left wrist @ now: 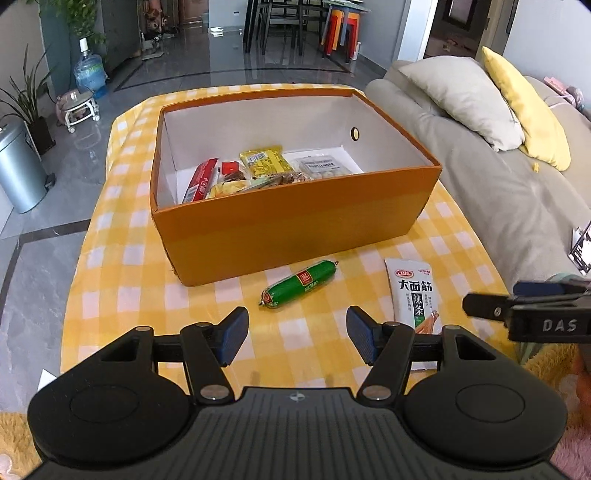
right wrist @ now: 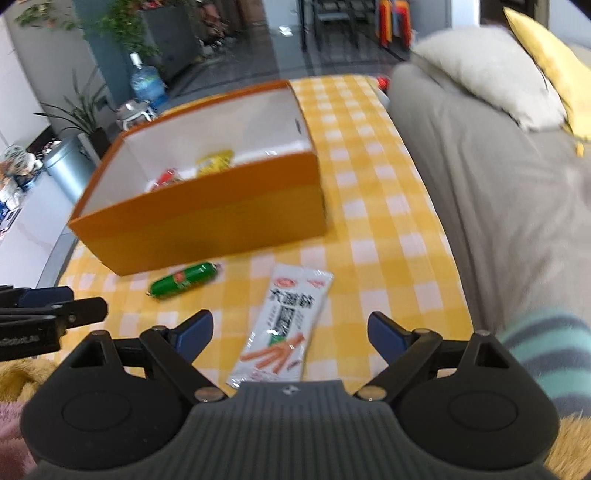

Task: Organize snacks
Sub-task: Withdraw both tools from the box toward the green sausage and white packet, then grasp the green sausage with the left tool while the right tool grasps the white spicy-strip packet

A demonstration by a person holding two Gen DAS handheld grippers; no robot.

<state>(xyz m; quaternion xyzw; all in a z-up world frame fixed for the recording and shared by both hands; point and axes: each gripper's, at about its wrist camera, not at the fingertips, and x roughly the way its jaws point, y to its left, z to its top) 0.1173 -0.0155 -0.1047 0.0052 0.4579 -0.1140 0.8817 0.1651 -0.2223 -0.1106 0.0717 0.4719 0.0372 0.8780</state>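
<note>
One orange box, one green sausage, one white snack packet, two cushions.

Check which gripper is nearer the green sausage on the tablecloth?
Left. The left gripper sits open just short of the green sausage, roughly in line with it. The right gripper is off to the sausage's right, open over the white snack packet.

A home living room, opening onto a dining area.

A grey sofa with cushions flanks the checked tabletop; beyond lie glossy floor tiles, houseplants, a water jug, dining chairs and stacked stools.
</note>
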